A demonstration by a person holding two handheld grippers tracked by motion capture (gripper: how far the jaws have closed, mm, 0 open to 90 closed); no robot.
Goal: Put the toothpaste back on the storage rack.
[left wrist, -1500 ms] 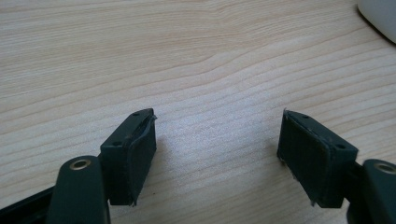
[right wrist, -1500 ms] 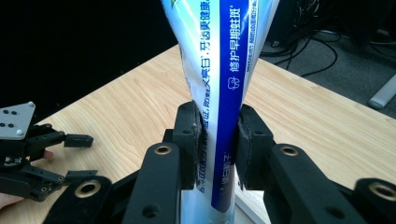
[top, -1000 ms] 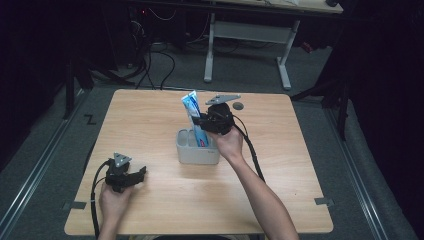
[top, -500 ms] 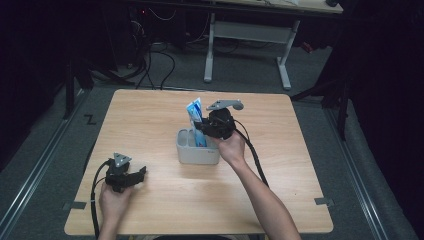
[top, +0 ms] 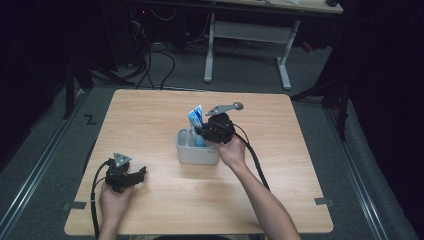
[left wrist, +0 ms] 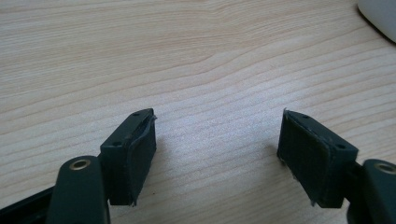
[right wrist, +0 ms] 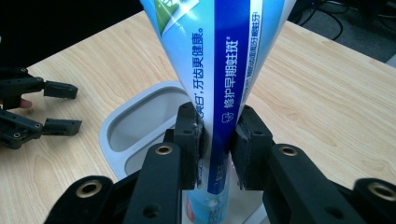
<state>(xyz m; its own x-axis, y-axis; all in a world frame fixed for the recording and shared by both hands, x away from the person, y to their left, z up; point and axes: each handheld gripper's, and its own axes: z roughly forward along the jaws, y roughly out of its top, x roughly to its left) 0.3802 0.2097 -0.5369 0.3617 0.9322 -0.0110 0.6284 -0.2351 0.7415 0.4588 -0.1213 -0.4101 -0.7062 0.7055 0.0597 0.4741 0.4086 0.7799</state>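
Note:
My right gripper [top: 201, 131] is shut on a blue and white toothpaste tube [top: 196, 119], which stands upright with its flat crimped end up. In the right gripper view the pads clamp the tube [right wrist: 224, 70] low down, and its cap end sits inside the grey holder [right wrist: 114, 122], in the compartment nearest my gripper [right wrist: 215, 135]. The holder [top: 192, 156] stands near the middle of the table. My left gripper [top: 141, 173] rests at the front left, held by a hand. Its jaws stand open over bare wood in the left gripper view [left wrist: 217, 149].
The holder's other oval compartment [right wrist: 140, 119] has nothing in it. The wooden table [top: 300, 165] has free room on all sides of the holder. A cable [top: 257, 160] trails from the right gripper along the forearm. A desk frame [top: 245, 30] stands on the floor beyond the table.
My right gripper has sunk slightly with the toothpaste tube, so the tube stands lower in the holder. The left gripper has stayed where it was.

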